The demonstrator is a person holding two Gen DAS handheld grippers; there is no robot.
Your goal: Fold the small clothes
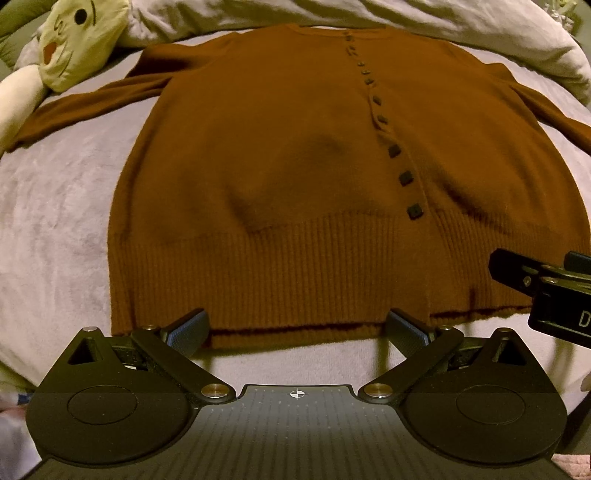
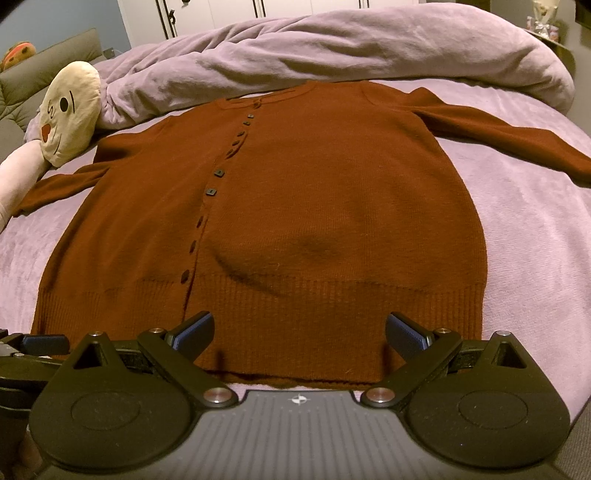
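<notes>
A rust-brown buttoned cardigan is seen laid flat, front side up, on a bed covered by a pale lilac blanket, with its ribbed hem at the near edge and its neckline at the far end. A row of small dark square buttons is shown running from the neckline down to the hem band; in the left wrist view the placket is set right of centre, in the right wrist view left of centre. Both sleeves are spread outward, the left sleeve reaching toward a cream plush toy with a stitched face that lies at the far left, though contact between them cannot be told. A rumpled duvet is heaped along the far side, just beyond the collar. The left gripper is held at the near edge of the hem, its blue-padded fingers spread wide with nothing between them, the tips at the level of the hem's edge. The right gripper is positioned likewise over the hem further right, its fingers also spread apart and empty. Each tool is caught at the edge of the other's view, side by side along the hem. White cabinet doors are visible beyond the bed.
</notes>
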